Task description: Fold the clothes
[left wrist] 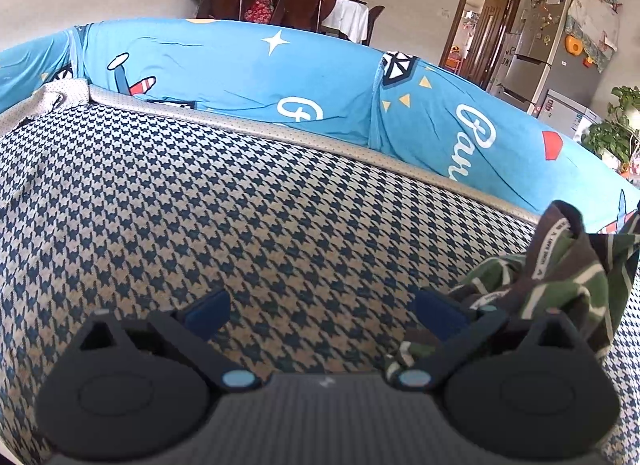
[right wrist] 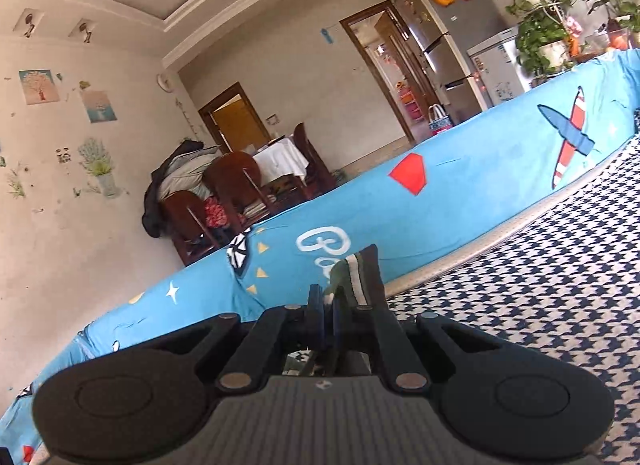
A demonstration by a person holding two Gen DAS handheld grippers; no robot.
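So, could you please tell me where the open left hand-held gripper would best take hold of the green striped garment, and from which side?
Probably the raised brown edge band of the green striped garment. It stands up off the houndstooth sofa cover, so the open left hand-held gripper could come from its left and straddle it. The right hand-held gripper already pinches another part.

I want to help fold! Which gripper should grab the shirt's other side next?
The left gripper, probably. Its jaws are wide open and empty, with the striped shirt right beside its finger. The right gripper is already shut on a shirt edge, lifted over the cushion.
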